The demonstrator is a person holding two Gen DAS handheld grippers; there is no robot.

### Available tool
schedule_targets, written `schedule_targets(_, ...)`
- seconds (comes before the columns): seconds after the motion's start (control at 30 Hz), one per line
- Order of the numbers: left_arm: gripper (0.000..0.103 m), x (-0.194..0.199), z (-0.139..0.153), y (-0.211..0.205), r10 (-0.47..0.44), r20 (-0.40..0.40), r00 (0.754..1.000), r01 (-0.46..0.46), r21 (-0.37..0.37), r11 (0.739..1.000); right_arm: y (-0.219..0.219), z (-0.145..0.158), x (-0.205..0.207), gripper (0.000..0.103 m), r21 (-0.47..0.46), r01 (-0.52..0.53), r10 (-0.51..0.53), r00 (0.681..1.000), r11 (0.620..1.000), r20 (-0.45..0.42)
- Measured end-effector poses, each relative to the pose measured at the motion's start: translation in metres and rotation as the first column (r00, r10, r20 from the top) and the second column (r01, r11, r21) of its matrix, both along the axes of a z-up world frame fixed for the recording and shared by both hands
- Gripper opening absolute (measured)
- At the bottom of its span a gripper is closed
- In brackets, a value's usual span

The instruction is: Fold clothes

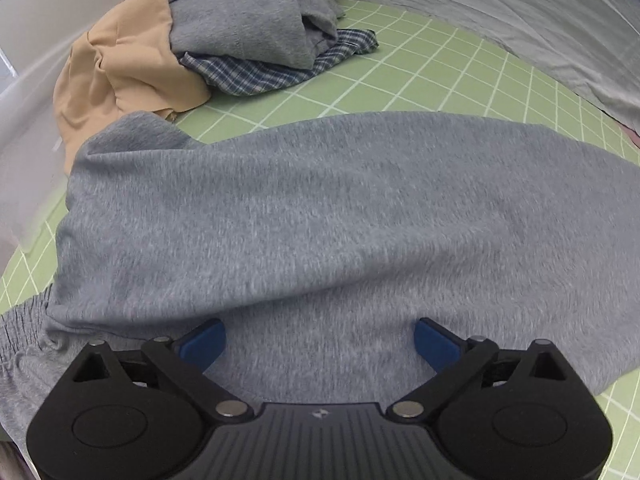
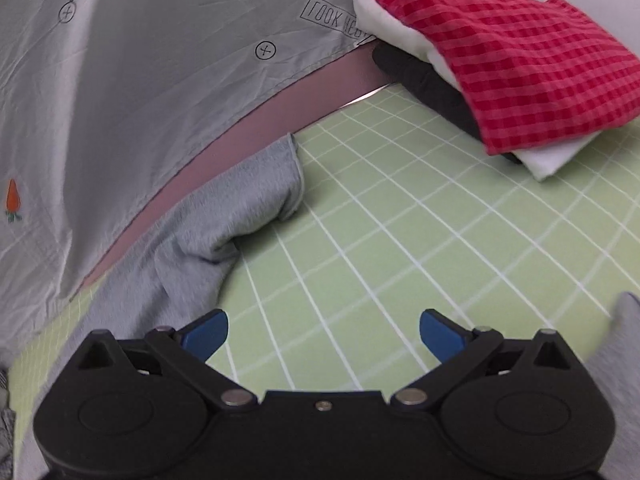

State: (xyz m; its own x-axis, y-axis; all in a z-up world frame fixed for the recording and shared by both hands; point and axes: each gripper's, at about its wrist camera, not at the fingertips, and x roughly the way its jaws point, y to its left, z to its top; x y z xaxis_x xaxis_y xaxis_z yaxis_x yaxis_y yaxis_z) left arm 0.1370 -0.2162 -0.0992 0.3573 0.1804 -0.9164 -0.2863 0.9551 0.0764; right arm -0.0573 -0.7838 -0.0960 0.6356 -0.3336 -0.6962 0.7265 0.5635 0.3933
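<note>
Now your left gripper (image 1: 318,340) and right gripper (image 2: 324,330) both gape wide, holding nothing; the soft grey knit garment (image 1: 304,216) is floppy, so pinch its corners

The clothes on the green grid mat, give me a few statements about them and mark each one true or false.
1. The red checked cloth tops the folded stack. True.
2. The left tongs clamp the spread grey knit garment. False: they stand open above it.
3. A blue plaid cloth lies under the crumpled grey garment in the pile. True.
4. The right tongs hold a grey sleeve. False: they are open, empty, over the green grid mat.
5. The peach cloth lies folded flat. False: it is bunched.
</note>
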Motion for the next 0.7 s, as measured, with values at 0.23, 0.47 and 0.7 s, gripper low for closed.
schedule_targets(0.23, 0.103, -0.001, -0.003, 0.008, 0.028, 0.022, 0.999, -0.027, -0.05, 0.998, -0.033, -0.013, 0.079, 0.096, 0.106, 0.06, -0.066, 0.997, 0.993, 0.051)
schedule_targets(0.47, 0.103, 0.001, -0.003, 0.009, 0.022, 0.017, 1.0, -0.022, -0.051, 0.998, -0.048, -0.015, 0.093, 0.004, 0.133, 0.076, -0.091, 0.99, 0.988, 0.11)
schedule_targets(0.7, 0.103, 0.0, -0.002, 0.009, 0.016, 0.03, 0.999, -0.015, -0.048, 0.999, -0.052, 0.065, 0.054, 0.004, -0.109, 0.09, -0.073, 0.986, 0.99, 0.15)
